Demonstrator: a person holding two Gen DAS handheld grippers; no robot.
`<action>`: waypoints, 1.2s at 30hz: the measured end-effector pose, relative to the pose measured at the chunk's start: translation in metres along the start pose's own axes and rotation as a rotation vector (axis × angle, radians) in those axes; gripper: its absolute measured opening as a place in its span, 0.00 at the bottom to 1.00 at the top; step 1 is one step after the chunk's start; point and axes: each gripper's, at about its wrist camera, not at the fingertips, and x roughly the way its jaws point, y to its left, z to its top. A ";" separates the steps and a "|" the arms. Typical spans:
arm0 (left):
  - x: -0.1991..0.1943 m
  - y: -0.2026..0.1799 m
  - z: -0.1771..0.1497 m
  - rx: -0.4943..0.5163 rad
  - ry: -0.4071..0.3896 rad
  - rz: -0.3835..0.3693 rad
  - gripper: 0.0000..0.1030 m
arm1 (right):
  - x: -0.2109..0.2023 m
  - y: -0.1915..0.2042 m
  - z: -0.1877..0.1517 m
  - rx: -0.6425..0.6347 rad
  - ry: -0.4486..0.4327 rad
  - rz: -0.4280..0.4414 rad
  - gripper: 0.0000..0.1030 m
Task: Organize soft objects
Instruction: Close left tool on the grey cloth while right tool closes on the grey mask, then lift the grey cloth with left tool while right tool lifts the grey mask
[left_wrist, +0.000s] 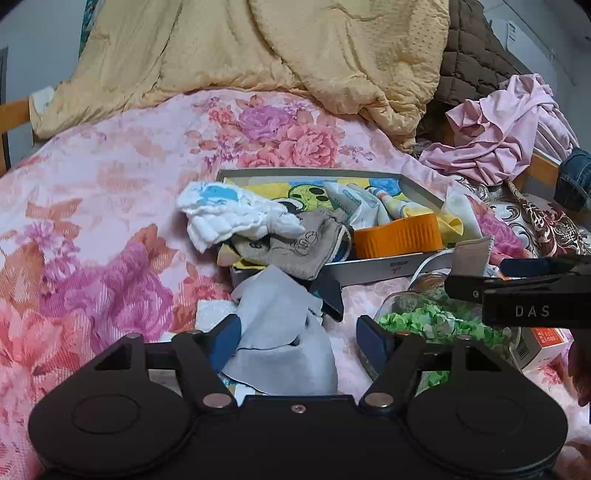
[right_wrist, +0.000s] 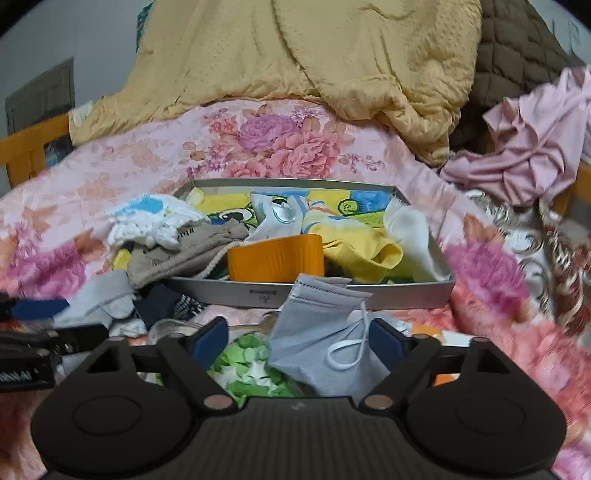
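A shallow grey box (left_wrist: 369, 271) (right_wrist: 332, 295) lies on the floral bedspread, stuffed with socks, a white-and-blue cloth (left_wrist: 221, 214) and an orange piece (left_wrist: 399, 236). In the left wrist view a pale grey cloth (left_wrist: 280, 332) lies crumpled in front of the box, between the blue pads of my left gripper (left_wrist: 301, 338). The left pad is against the cloth and the right pad stands clear of it. In the right wrist view a grey face mask (right_wrist: 317, 343) with white ear loops lies between the wide-apart pads of my right gripper (right_wrist: 297, 336), unpinched.
A glass jar of green paper stars (left_wrist: 424, 321) (right_wrist: 247, 365) lies between the two grippers, beside a small orange-and-white carton (left_wrist: 539, 343). A yellow quilt (left_wrist: 258, 55), a brown quilted blanket (left_wrist: 476, 55) and a pink garment (left_wrist: 506, 133) are heaped at the back. A wooden bed rail (left_wrist: 14, 114) runs on the left.
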 end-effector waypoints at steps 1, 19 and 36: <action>0.001 0.001 -0.001 -0.005 0.004 0.002 0.63 | 0.000 0.000 0.000 0.006 0.000 0.005 0.75; 0.000 0.007 -0.004 -0.095 0.022 -0.018 0.20 | -0.004 -0.001 0.001 0.088 0.005 0.113 0.22; -0.007 0.002 -0.003 -0.209 -0.011 -0.141 0.07 | -0.029 0.025 -0.004 -0.043 -0.071 0.232 0.03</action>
